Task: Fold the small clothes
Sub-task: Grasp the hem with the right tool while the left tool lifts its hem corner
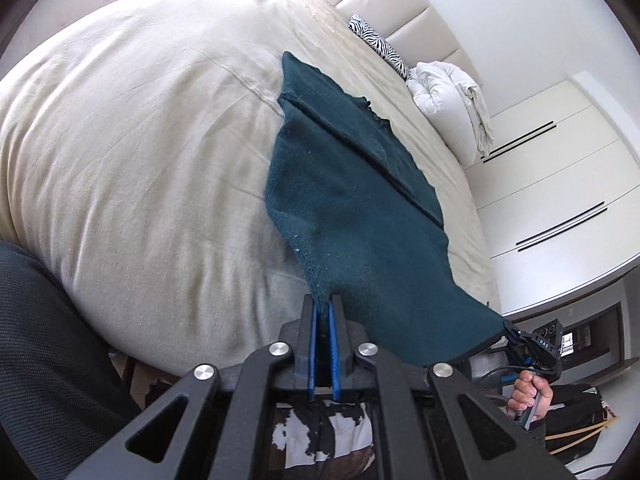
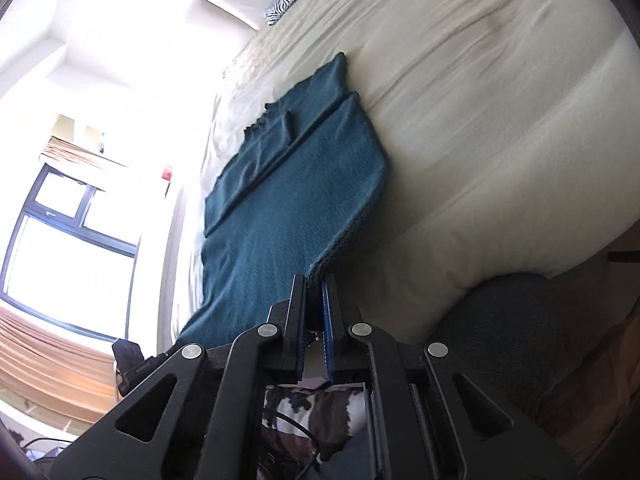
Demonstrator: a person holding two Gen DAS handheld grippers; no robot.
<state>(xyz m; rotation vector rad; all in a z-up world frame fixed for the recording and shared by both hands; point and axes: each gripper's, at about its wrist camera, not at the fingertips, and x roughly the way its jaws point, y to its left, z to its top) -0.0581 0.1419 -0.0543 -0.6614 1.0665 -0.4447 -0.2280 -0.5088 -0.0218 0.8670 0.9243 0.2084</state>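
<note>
A dark teal knit garment (image 1: 352, 200) lies stretched over the near edge of a bed with a cream sheet (image 1: 132, 128). My left gripper (image 1: 324, 300) is shut on one near corner of the garment. My right gripper (image 2: 314, 280) is shut on the other near corner; it also shows in the left wrist view (image 1: 516, 336), at the lower right, pinching the hem. The garment (image 2: 280, 200) is pulled taut between the two grippers, its near edge lifted off the bed. A fold line runs along its far half.
A zebra-print pillow (image 1: 380, 46) and a bunched white duvet (image 1: 452, 92) lie at the head of the bed by a padded headboard. White wardrobe doors (image 1: 560, 184) stand to the right. A dark chair (image 2: 504, 320) is near the bed edge. A window (image 2: 60, 240) is at the left.
</note>
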